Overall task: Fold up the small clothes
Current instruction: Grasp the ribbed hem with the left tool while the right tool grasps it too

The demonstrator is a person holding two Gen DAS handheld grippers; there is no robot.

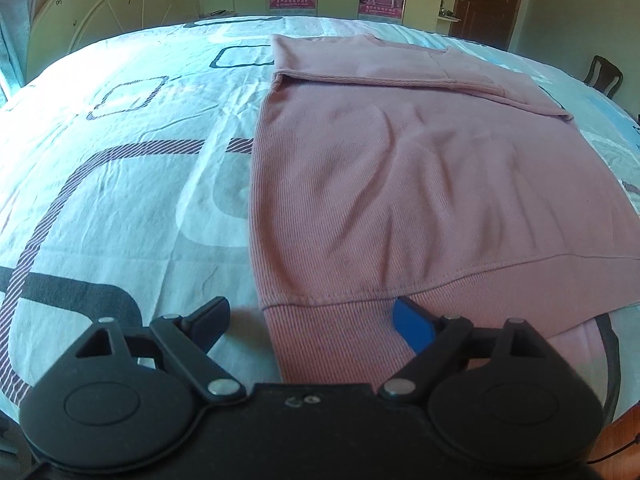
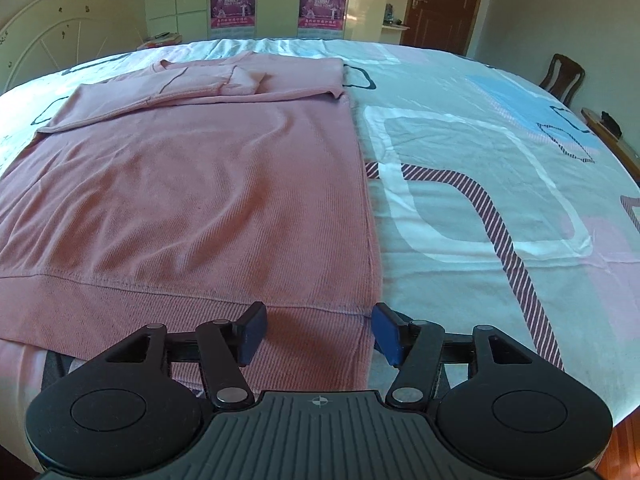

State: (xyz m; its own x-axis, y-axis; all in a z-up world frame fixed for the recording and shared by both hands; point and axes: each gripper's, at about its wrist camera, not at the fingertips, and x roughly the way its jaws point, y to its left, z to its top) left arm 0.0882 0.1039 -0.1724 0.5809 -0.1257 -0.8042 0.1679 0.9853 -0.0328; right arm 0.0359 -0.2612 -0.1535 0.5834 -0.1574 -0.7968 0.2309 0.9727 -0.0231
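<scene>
Patterned bedsheet under pink sweater; both tongs spread; poster writing unreadable.

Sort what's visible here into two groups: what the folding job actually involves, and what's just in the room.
Part of the job:
- pink sweater, sleeves already folded in across the chest
- left tool, open at the hem's left corner
- right tool, open at the hem's right corner
- bed sheet as work surface

Just there:
- posters
- wooden chair
- brown door
- white headboard

- sweater lies flat on the bed
- left gripper before its left hem corner
- right gripper before its right hem corner
</scene>
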